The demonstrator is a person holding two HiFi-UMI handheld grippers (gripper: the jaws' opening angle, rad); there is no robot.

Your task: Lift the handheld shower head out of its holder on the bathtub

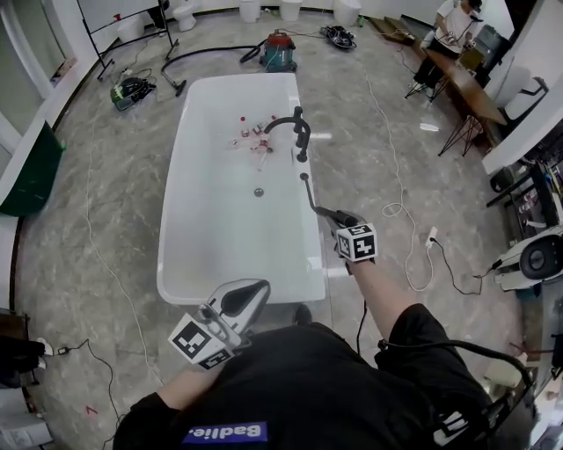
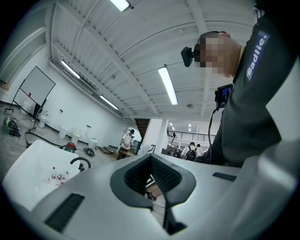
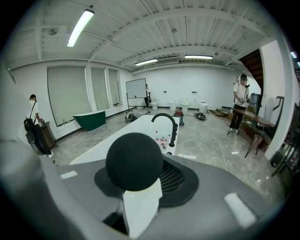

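Observation:
A white bathtub (image 1: 176,158) stands on the grey floor, with a black arched faucet (image 1: 295,127) on its right rim. My right gripper (image 1: 339,218) is shut on the slim black handheld shower head (image 1: 312,195), which is held clear of the faucet over the tub's right edge and points up toward it. In the right gripper view its round black end (image 3: 133,161) fills the space between the jaws, with the faucet (image 3: 169,124) and the tub (image 3: 126,136) beyond. My left gripper (image 1: 251,294) hangs near the tub's near end, jaws together and empty.
Small red-capped bottles (image 1: 251,136) lie in the tub near the faucet, above the drain (image 1: 259,192). A vacuum cleaner (image 1: 279,51) and hoses sit beyond the tub. Cables and a power strip (image 1: 431,235) lie on the floor at right. A person (image 1: 453,26) stands by a table at back right.

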